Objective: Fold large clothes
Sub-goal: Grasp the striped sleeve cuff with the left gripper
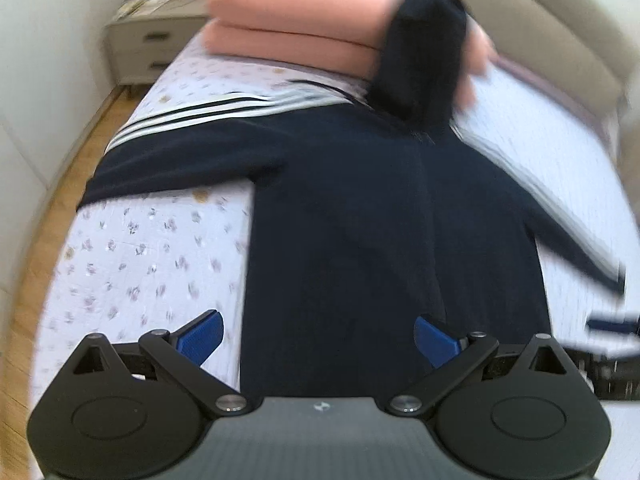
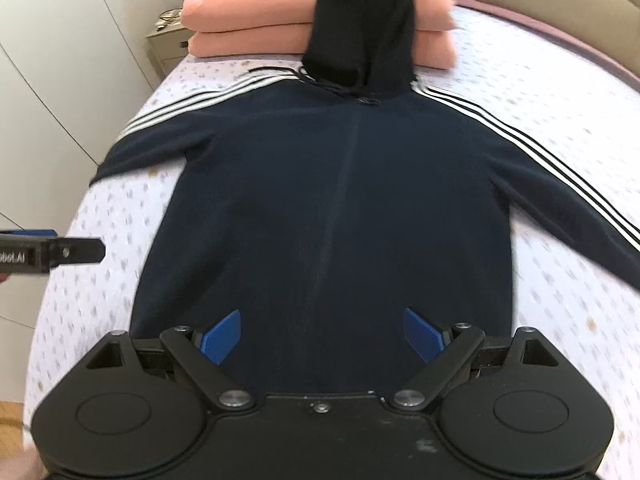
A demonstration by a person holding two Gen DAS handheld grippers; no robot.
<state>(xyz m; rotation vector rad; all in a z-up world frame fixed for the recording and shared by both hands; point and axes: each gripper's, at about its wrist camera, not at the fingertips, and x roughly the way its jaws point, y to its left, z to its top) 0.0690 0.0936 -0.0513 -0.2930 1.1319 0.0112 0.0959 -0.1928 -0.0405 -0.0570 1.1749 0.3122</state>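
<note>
A hooded jacket is spread flat on the bed, its sleeves laid out to either side and its hood propped up against two stacked pillows at the far end. A nightstand is set beside the bed, left of the pillows, and a headboard is seen behind them (at the right of the left wrist view). The right gripper is held over the jacket's near hem, with the left gripper to its left, over the jacket's left edge.

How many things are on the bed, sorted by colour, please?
Navy: 1, the hoodie, spread flat, its hood resting against the pillows
Pink: 2, the upper pillow stacked on the lower pillow
Total: 3
Both hand-held grippers hover open, holding nothing.
</note>
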